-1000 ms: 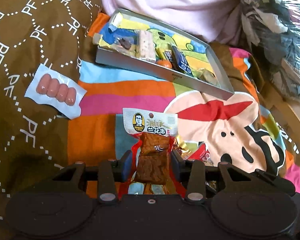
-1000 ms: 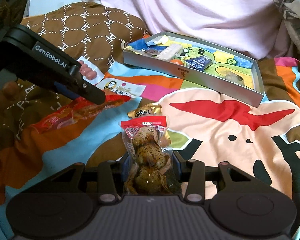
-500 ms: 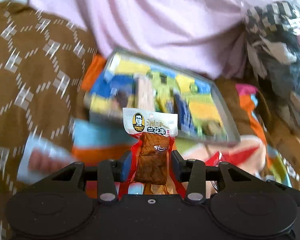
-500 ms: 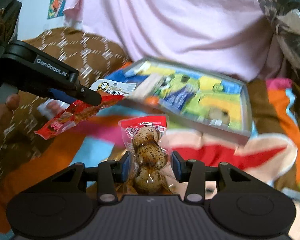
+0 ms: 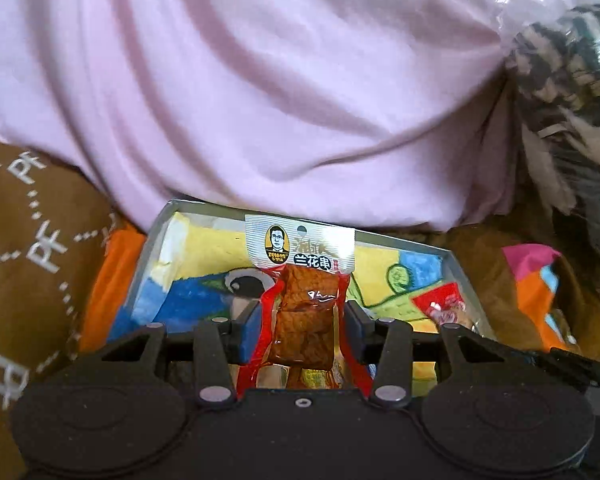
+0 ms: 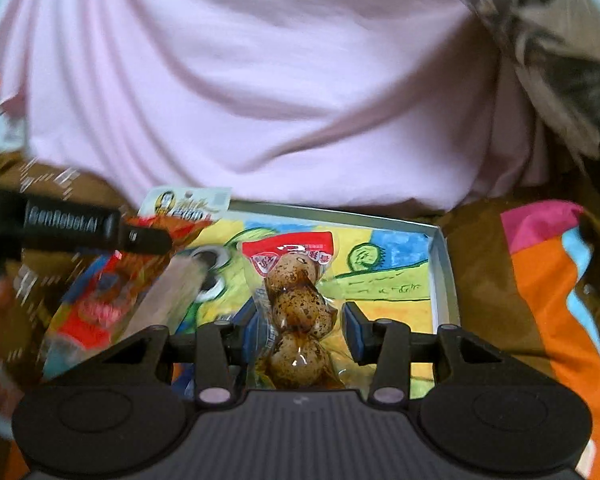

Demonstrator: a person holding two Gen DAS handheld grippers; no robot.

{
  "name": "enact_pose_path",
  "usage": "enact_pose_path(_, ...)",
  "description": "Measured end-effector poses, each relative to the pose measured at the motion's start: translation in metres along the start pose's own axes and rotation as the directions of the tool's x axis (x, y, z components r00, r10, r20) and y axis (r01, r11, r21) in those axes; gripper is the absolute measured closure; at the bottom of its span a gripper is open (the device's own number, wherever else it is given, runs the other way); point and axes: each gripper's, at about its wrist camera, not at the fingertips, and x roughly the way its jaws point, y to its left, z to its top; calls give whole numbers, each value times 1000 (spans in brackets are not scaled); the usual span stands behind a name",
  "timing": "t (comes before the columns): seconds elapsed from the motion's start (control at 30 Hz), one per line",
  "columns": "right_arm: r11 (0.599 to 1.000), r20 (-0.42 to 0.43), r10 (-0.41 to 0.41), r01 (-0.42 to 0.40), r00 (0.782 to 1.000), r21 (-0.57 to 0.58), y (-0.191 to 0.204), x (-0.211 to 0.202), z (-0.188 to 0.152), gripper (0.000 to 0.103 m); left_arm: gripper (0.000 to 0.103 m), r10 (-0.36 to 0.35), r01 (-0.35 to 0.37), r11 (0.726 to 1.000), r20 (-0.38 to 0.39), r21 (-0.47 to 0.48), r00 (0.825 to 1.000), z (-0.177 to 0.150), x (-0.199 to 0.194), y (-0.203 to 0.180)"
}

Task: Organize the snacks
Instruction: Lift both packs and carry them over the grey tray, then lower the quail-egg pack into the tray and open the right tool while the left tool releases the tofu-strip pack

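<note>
Above the tray's near edge, each tool is gripping a packet: left tool the tofu packet, right tool the egg packet.

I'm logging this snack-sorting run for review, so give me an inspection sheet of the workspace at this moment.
Surface: colourful cartoon blanket over a brown patterned cover.
Job's things: tray with a drawn-on floor; tofu snack packet; quail egg packet; a red packet lying in the tray.
Clutter: nothing seen.
Grippers: left tongs shut on the tofu snack packet, right tongs shut on the quail egg packet, both held over the tray.
Cables: nothing seen.
Surroundings: pink cloth behind the tray; plastic-wrapped bundle on the right.
</note>
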Motion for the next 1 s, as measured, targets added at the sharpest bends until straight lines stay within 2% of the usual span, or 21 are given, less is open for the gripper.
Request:
enact_pose_path(0.17, 994, -61, 1, 6, 998, 107, -16, 29, 7, 56, 57, 29, -28, 999, -32, 36, 999, 1, 29, -2)
enact_pose_path(0.33, 987, -128, -7, 28, 992, 157, -24, 48, 4, 56, 55, 45, -42, 997, -55, 58, 997, -4, 43, -4)
enact_pose_path(0.73, 991, -110, -33, 46, 993, 122, -21, 47, 4, 48, 39, 55, -52, 998, -79, 38, 995, -7, 43, 0)
enact_pose_path(0.9, 995, -68, -39, 45, 997, 88, -16, 36, 9, 28, 25, 61, -60, 998, -56, 29, 997, -3, 31, -2)
enact_pose_path(1.0, 996, -35, -48, 51, 998, 77, -15, 24, 12, 19, 16, 69, -69, 997, -23, 28, 997, -1, 16, -4)
